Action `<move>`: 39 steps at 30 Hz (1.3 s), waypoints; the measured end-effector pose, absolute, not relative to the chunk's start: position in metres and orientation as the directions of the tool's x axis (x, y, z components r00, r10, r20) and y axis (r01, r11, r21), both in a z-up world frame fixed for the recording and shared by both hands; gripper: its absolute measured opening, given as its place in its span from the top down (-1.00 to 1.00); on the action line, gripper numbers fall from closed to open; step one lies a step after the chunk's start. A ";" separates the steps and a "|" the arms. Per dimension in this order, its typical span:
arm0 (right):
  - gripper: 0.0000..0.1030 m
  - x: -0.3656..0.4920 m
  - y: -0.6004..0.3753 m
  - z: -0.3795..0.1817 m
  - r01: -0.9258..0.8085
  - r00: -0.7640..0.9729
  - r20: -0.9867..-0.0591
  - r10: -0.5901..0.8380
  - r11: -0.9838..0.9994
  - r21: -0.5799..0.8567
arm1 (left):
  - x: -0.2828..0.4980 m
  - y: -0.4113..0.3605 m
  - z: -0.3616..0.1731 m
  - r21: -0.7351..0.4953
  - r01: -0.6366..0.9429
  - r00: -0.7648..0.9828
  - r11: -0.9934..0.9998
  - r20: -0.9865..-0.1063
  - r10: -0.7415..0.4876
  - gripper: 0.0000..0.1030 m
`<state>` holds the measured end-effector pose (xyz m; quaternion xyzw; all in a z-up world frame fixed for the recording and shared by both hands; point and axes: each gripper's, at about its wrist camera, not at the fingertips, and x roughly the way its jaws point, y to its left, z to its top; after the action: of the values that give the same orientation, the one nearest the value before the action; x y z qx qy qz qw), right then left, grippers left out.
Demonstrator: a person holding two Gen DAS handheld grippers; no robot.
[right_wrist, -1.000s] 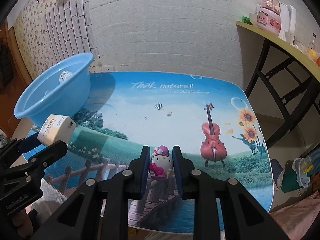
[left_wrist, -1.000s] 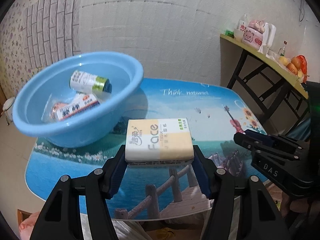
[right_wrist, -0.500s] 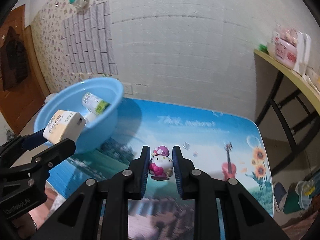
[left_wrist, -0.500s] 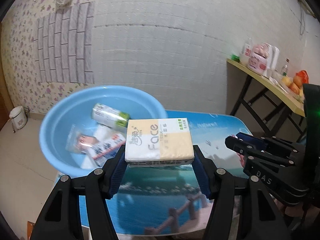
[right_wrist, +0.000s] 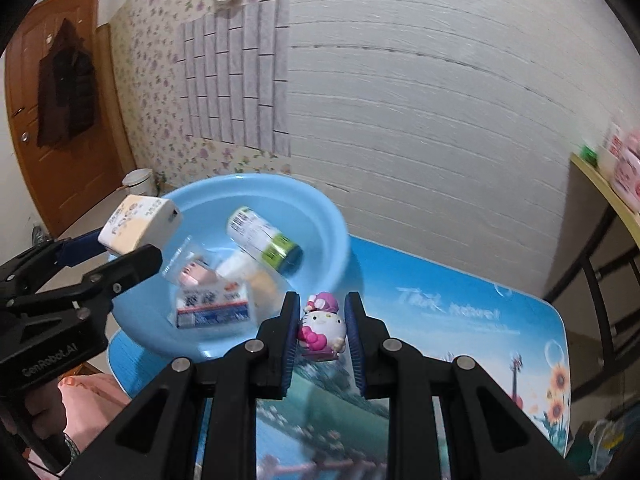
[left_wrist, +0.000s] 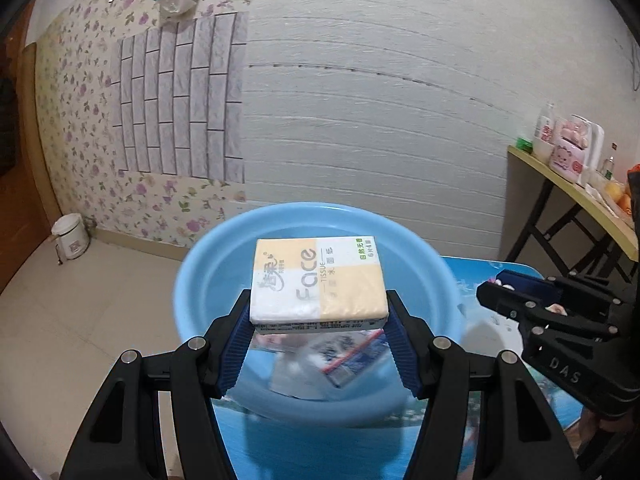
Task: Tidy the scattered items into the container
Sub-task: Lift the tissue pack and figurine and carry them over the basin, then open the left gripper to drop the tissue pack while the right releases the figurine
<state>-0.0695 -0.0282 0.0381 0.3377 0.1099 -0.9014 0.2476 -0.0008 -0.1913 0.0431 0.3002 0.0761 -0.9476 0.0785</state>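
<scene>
Tissues first: the left hand-held gripper [left_wrist: 319, 320] clamps a white-and-peach tissue pack [left_wrist: 318, 280] between its blue pads, held flat above the blue basin [left_wrist: 200, 280], which sits at 12 o'clock from it on the picture-printed table [right_wrist: 460, 320]. In the right wrist view the right hand-held gripper [right_wrist: 322, 330] is clenched on a small white-and-pink cat figurine [right_wrist: 322, 330], just off the basin's rim at about 5 o'clock of the basin. Inside the basin lie a white can with a green band [right_wrist: 264, 244] at 12 o'clock, a clear bagged item [right_wrist: 188, 268] at 9 o'clock and a red-and-blue printed packet [right_wrist: 214, 308] at 6 o'clock.
</scene>
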 end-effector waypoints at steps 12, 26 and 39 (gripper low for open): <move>0.54 -0.092 -0.094 0.036 0.585 -0.614 -0.681 -0.399 -0.809 -0.054 | -0.025 -0.239 0.026 -0.098 0.232 -0.779 -0.968 -0.614 -0.124 -0.17; 0.54 -0.107 -0.115 0.016 0.593 -0.589 -0.712 -0.382 -0.803 -0.059 | -0.033 -0.249 0.016 -0.111 0.234 -0.771 -0.966 -0.626 -0.115 -0.46; 0.54 -0.106 -0.114 0.015 0.587 -0.592 -0.713 -0.376 -0.807 -0.063 | -0.030 -0.245 0.018 -0.100 0.226 -0.778 -0.969 -0.617 -0.118 -0.46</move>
<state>-0.1062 -0.1141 0.0146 0.3592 0.1473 -0.8800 0.2736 -0.0297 -0.2450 0.0176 0.3205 0.0846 -0.9390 0.0916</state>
